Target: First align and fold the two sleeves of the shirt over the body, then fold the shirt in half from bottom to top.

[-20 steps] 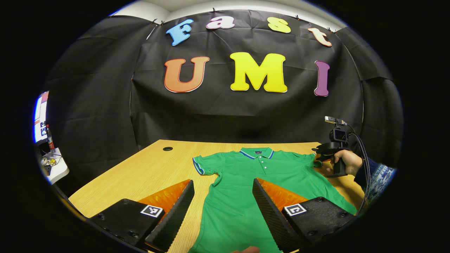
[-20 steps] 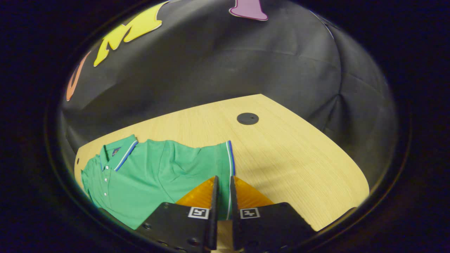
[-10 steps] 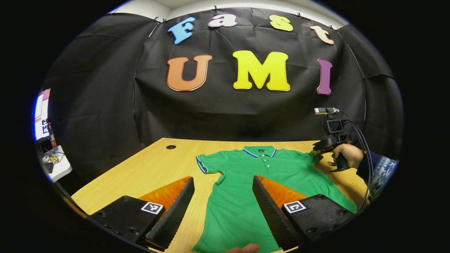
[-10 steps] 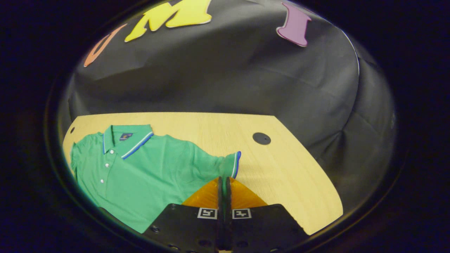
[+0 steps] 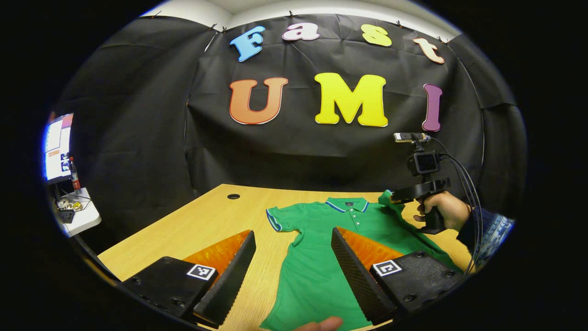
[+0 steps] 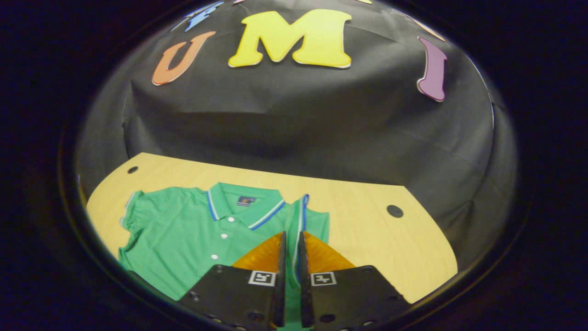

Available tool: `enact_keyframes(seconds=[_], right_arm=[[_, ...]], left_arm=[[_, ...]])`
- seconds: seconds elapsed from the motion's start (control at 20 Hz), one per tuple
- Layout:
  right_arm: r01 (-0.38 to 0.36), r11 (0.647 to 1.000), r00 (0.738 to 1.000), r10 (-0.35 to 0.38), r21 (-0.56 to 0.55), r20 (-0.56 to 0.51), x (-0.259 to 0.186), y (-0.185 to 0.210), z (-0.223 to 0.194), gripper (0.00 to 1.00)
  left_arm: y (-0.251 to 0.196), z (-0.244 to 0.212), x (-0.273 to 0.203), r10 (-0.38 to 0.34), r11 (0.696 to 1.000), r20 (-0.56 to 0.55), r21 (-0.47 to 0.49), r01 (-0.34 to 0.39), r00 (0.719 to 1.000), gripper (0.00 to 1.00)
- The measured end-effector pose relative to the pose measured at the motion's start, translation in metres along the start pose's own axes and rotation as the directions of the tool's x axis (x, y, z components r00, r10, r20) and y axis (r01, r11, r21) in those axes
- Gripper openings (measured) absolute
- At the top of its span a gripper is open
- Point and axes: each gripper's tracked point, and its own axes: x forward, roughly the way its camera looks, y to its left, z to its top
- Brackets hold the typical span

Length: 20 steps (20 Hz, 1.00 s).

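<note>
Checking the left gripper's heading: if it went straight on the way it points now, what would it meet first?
Likely the green shirt: the open left gripper points over its body toward the collar. Height above the cloth is unclear.

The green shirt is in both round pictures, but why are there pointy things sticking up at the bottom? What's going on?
Those pointy things are the two fingers of a hand-held pincher. A person holds one pincher in each hand, and a camera rides on each. In the left gripper view, the left gripper is open above the green shirt, which lies on a wooden table. Farther off, a hand holds the other pincher. In the right gripper view, the right gripper pinches the shirt's right sleeve, lifted toward the collar.
</note>
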Motion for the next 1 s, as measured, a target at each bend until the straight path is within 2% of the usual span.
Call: enact_keyframes(seconds=[0.05,0.1,0.25,0.4,0.6,0.7,0.8,0.85,1.0], right_arm=[[-0.019,1.000,1.000,0.019,0.000,0.021,-0.008,0.008,0.004,0.23],[-0.025,1.000,0.999,0.025,-0.001,0.039,-0.018,0.012,0.009,0.39],[-0.045,0.999,0.992,0.047,-0.017,0.117,-0.060,0.016,0.022,0.96],[-0.001,0.997,0.975,0.019,-0.081,0.223,-0.118,0.002,0.036,0.95],[0.045,0.992,0.933,-0.001,-0.115,0.361,-0.203,-0.018,0.040,0.95],[0.038,0.994,0.923,0.006,-0.107,0.385,-0.239,-0.024,0.026,0.95],[0.024,0.994,0.922,0.019,-0.107,0.387,-0.266,-0.032,0.005,0.96],[0.010,0.994,0.922,0.034,-0.111,0.385,-0.275,-0.032,-0.008,0.96],[-0.031,0.995,0.920,0.066,-0.096,0.387,-0.296,-0.033,-0.043,0.96]], left_arm=[[0.002,0.000,-0.002,0.007,1.000,0.001,0.004,-0.007,1.000,1.00],[0.004,0.003,-0.003,0.014,1.000,0.008,0.008,-0.014,1.000,1.00],[0.014,0.007,-0.003,0.028,0.999,0.022,0.022,-0.029,0.999,1.00],[0.037,0.008,0.001,0.086,0.996,0.020,0.005,-0.086,0.996,1.00],[0.054,0.011,0.008,0.126,0.992,0.009,-0.012,-0.126,0.992,1.00],[0.060,0.013,0.019,0.143,0.989,0.009,-0.034,-0.143,0.990,1.00],[0.063,0.006,0.043,0.147,0.986,-0.049,-0.074,-0.150,0.988,1.00],[0.061,0.007,0.060,0.135,0.986,-0.068,-0.088,-0.140,0.989,1.00],[0.072,0.002,0.122,0.157,0.980,-0.141,-0.104,-0.172,0.978,1.00]])
